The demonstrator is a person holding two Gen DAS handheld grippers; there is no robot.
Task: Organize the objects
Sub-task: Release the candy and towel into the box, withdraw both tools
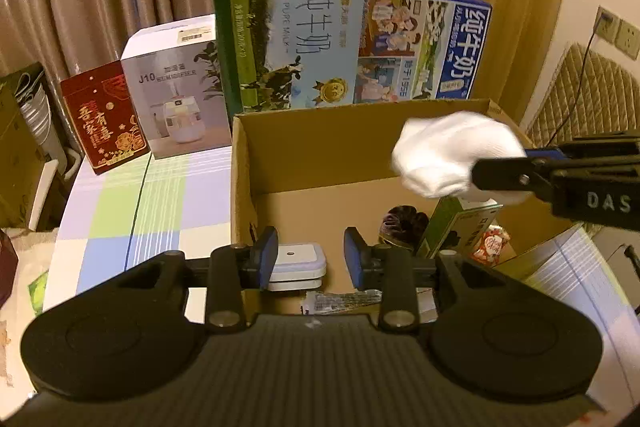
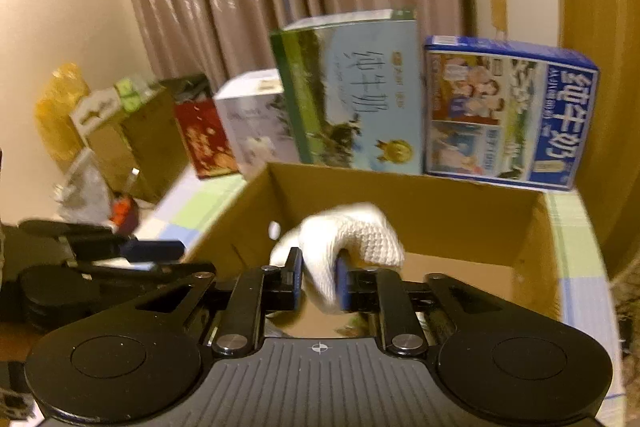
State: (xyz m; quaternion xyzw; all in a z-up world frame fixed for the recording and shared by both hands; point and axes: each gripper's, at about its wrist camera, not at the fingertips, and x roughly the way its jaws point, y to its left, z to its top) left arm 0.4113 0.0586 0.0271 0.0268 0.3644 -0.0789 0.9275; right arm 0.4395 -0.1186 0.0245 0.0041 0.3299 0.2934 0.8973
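- Right wrist view: right claw [image 2: 318, 285] clamped on a white knit glove [image 2: 352, 239], held above the open cardboard box [image 2: 440, 195] — presumably so it can drop in with the rest.
- Gripped at one end, near the cuff by the look of it; the bulk bunches up and forward past the fingertips, so long axis roughly along the claw's pointing direction, toward the box's far wall. Finger end hard to pick out — crumpled.
- Left wrist view: left claw [image 1: 310, 257] spread apart and holding nothing, poised over the near edge of the box, likely waiting its turn.
- Already lying in the box: flat white case [image 1: 298, 261], dark purple round item [image 1: 402, 223], green carton [image 1: 456, 227] leaning on the right wall.
- Upright behind the box on the checked surface [image 1: 160, 195]: milk cartons [image 1: 292, 35], kept clear of the drop zone.
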